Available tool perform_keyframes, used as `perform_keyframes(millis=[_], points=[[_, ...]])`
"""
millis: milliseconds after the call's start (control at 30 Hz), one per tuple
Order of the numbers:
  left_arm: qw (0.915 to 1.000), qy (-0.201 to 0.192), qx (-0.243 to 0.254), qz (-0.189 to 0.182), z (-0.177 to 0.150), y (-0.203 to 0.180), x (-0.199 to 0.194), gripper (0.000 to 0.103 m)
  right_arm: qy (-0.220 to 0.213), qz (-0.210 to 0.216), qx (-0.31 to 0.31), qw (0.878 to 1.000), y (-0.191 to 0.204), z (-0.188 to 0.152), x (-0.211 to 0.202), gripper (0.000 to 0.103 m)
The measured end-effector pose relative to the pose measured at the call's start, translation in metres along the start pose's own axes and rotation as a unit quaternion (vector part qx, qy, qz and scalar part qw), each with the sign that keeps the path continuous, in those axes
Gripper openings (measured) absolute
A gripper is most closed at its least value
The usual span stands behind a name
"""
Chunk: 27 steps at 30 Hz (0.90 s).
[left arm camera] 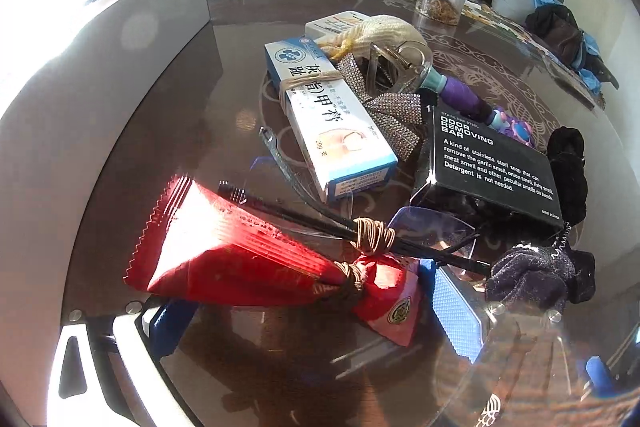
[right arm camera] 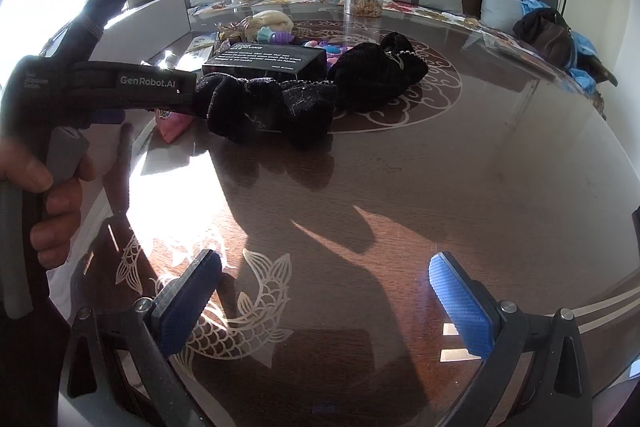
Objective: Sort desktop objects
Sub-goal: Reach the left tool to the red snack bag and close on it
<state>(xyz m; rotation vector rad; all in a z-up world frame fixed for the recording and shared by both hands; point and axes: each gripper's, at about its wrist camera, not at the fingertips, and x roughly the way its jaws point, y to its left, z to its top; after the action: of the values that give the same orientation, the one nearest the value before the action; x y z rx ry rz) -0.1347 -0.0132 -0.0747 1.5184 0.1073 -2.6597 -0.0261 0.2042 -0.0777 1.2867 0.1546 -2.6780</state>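
on the glass-topped bench [right arm camera: 460, 167], the left tongs [left arm camera: 316, 311] straddle a red packet [left arm camera: 248, 251] bound with a rubber band, though whether the pads press it cannot be told. behind it lie a white ointment box [left arm camera: 328, 119], rimless glasses [left arm camera: 436, 227] and a black odor-bar box [left arm camera: 492, 167]. farther right, the right tongs [right arm camera: 324, 303] hang spread wide above bare bench, pinching nothing.
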Motion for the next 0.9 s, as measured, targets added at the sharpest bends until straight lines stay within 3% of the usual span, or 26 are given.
perform_keyframes(millis=[233, 433, 533, 667, 867, 900], points=[[0.9995, -0.003, 0.025, 0.021, -0.034, 0.053, -0.023, 0.103, 0.012, 0.005, -0.004, 1.0, 0.0, 0.003, 0.002, 0.103], [0.9999, -0.003, 0.01, 0.01, -0.053, 0.077, -0.037, 0.103, 0.01, 0.002, -0.002, 1.0, 0.001, 0.004, 0.003, 0.103], [0.9998, -0.012, -0.01, -0.01, -0.051, 0.079, -0.042, 0.103, 0.004, 0.003, -0.002, 1.0, 0.001, 0.003, 0.002, 0.103], [0.9997, -0.024, 0.01, -0.003, -0.039, 0.072, -0.038, 0.103, -0.005, 0.003, -0.002, 1.0, 0.001, 0.001, 0.001, 0.103], [0.9996, 0.005, 0.015, -0.024, -0.014, 0.063, -0.013, 0.103, -0.018, 0.003, -0.002, 1.0, 0.001, -0.003, -0.001, 0.103], [0.9995, 0.001, 0.021, -0.021, -0.012, 0.06, -0.012, 0.098, -0.021, 0.003, -0.002, 1.0, 0.001, -0.003, -0.001, 0.103]])
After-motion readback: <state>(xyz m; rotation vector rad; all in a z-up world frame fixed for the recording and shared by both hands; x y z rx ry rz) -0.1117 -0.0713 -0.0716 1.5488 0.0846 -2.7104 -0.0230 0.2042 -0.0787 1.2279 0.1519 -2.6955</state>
